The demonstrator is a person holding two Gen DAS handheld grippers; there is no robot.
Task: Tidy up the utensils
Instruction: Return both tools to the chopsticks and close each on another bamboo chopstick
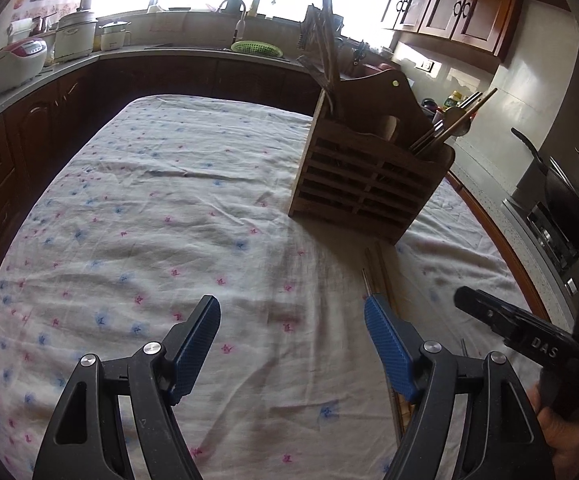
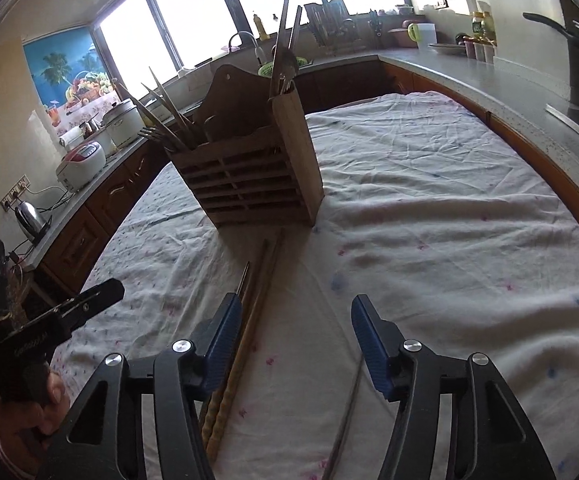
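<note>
Right gripper [image 2: 293, 344] unclenched over chopsticks [image 2: 249, 320] lying on tablecloth [image 2: 429, 220] before wooden utensil caddy [image 2: 249, 184]; left gripper [image 1: 291, 344] released, empty. Risk: pads straddle several sticks, one could roll free

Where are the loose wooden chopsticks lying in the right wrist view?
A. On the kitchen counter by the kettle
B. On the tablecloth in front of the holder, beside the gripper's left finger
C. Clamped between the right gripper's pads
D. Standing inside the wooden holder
B: the wooden chopsticks lie flat on the tablecloth, running from the wooden holder toward the camera beside the right gripper, whose pads press on nothing.
</note>
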